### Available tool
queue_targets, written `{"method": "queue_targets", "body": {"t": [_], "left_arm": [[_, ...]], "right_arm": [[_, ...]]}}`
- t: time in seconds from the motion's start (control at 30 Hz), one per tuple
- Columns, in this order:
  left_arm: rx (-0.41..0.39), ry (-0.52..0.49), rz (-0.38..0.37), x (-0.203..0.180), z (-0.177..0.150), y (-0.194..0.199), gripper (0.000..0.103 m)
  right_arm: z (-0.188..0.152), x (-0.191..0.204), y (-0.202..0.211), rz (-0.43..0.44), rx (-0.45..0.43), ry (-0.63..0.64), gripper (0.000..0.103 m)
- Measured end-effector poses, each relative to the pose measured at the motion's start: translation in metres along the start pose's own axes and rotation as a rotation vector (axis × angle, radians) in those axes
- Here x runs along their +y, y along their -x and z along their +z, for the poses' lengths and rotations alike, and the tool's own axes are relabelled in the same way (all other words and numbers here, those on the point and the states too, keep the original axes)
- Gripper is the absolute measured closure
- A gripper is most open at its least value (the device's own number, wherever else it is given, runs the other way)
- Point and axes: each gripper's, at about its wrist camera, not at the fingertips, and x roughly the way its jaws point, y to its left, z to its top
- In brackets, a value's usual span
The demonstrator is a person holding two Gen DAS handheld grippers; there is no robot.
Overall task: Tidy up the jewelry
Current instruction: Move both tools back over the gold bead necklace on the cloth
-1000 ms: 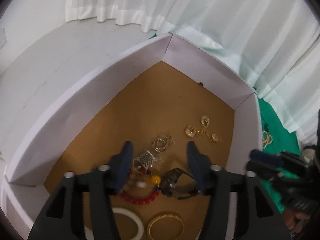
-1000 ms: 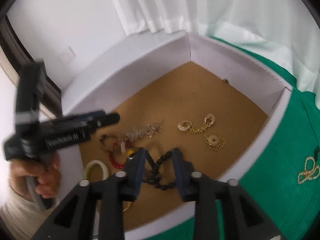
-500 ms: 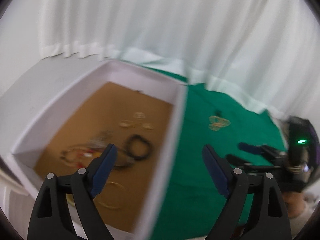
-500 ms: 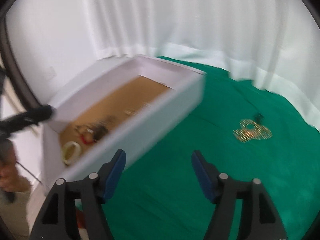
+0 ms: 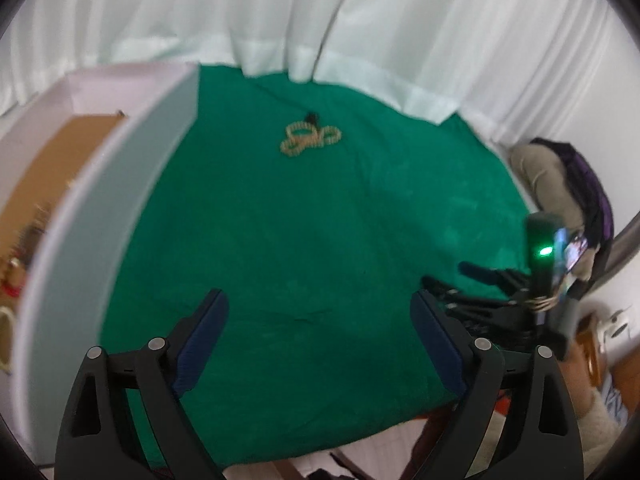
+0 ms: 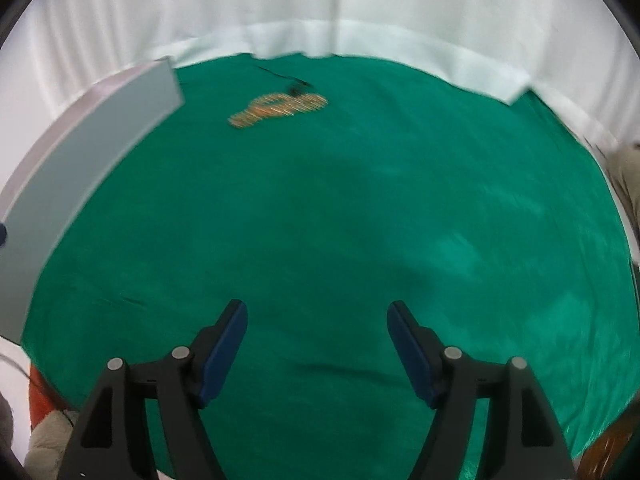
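A gold beaded necklace (image 5: 310,139) lies coiled on the green cloth (image 5: 320,240) at the far side, with a small dark piece beside it. It also shows, blurred, in the right wrist view (image 6: 278,108). The white box (image 5: 104,200) with a brown floor stands at the left and holds several pieces of jewelry, mostly hidden by its wall. My left gripper (image 5: 318,308) is open and empty above the cloth. My right gripper (image 6: 317,316) is open and empty too, and shows at the right of the left wrist view (image 5: 480,280).
White curtains (image 5: 320,20) hang behind the table. The box's wall (image 6: 80,152) shows at the left of the right wrist view. A bag and clothing (image 5: 560,184) lie at the far right. The cloth's front edge is just below both grippers.
Both grippers have left the box, swung right over the green cloth and opened wide. The black bead bracelet that the right gripper held is in the box.
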Motion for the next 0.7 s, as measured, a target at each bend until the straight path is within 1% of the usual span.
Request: {"method": "queue_targets", "body": {"t": [0.1, 0.13, 0.27, 0.33, 0.47, 0.53, 0.7], "left_arm": [[0.036, 0.007, 0.025, -0.001, -0.007, -0.031, 0.010], [0.034, 0.008, 0.030, -0.001, -0.009, -0.040, 0.010], [0.045, -0.019, 0.076, 0.000, -0.016, -0.070, 0.010], [0.066, -0.017, 0.093, 0.003, -0.018, -0.081, 0.010], [0.089, -0.024, 0.104, 0.004, -0.024, -0.094, 0.010], [0.085, -0.043, 0.117, 0.003, -0.026, -0.096, 0.010], [0.076, -0.065, 0.139, 0.001, -0.028, -0.098, 0.009]], "right_arm": [[-0.011, -0.018, -0.003, -0.016, 0.003, -0.039, 0.029], [-0.012, -0.021, -0.004, -0.021, 0.001, -0.043, 0.029], [-0.013, -0.026, -0.007, -0.043, -0.011, -0.043, 0.029], [-0.013, -0.026, -0.010, -0.044, -0.005, -0.047, 0.029], [-0.010, -0.024, -0.018, -0.043, 0.011, -0.054, 0.028], [-0.011, -0.022, -0.021, -0.041, 0.019, -0.055, 0.025], [-0.013, -0.020, -0.030, -0.041, 0.034, -0.048, 0.024]]}}
